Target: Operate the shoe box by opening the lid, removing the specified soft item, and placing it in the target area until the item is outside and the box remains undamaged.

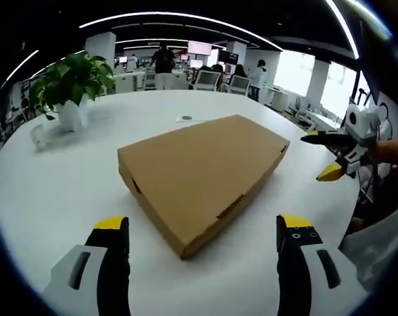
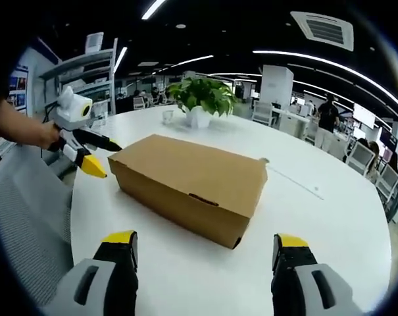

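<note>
1. So, the shoe box [image 1: 202, 178] sits flat on the white table [image 1: 74, 191] with its lid shut, and the soft item is still inside where we cannot see it

2. The left gripper [image 1: 202, 227] has its two yellow-tipped jaws wide apart and holds nothing; in the left gripper view the box is straight ahead, and one corner of it points at the gap between the jaws

3. The right gripper [image 2: 205, 240] also has its jaws wide apart and holds nothing; in the right gripper view the box is straight ahead too, with a long side and its little slot facing the jaws

4. The box's long way runs slanted in both views, from the near corner up and away

5. The two grippers come at the box from different sides, and each one shows in the other's view, just beside an edge of the box

6. Both look about as near, so I cannot tell which is nearer; my guess is the lid gets lifted next

7. A plant [image 2: 202, 99] in a white pot stands well apart from the box
</note>
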Action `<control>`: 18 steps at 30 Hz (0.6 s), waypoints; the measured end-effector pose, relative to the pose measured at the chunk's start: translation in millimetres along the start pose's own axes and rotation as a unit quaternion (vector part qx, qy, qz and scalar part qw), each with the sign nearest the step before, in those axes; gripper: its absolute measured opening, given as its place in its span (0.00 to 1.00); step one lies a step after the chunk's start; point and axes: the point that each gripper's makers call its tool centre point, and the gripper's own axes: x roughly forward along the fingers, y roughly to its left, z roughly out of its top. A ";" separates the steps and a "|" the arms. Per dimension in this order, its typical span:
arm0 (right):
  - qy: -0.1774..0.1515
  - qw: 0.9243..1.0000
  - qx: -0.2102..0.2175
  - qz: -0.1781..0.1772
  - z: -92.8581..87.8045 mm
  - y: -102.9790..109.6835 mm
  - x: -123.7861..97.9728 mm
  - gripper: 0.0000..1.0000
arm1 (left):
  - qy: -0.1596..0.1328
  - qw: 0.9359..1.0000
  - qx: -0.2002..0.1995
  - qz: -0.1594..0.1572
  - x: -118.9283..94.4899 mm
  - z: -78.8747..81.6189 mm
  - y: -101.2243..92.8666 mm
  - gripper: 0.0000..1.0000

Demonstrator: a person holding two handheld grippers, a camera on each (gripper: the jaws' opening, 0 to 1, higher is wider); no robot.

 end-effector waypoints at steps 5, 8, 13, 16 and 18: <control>0.002 1.000 -0.002 0.005 1.4 -2.7 11.3 0.83 | -0.013 1.000 -0.002 0.012 3.8 5.4 3.8 0.97; 0.002 1.000 -0.002 0.007 1.5 -3.5 17.8 0.81 | -0.011 1.000 -0.008 0.014 7.9 4.1 5.4 0.96; 0.003 1.000 -0.003 0.009 4.4 -7.2 28.1 0.79 | -0.009 1.000 -0.013 0.011 13.0 3.7 4.1 0.93; 0.005 1.000 -0.004 0.009 7.2 -10.2 33.5 0.79 | -0.002 1.000 -0.027 0.008 16.7 0.5 4.9 0.90; 0.007 1.000 -0.012 0.012 8.3 -10.9 36.1 0.77 | -0.002 0.999 -0.031 0.010 18.6 -0.2 6.0 0.89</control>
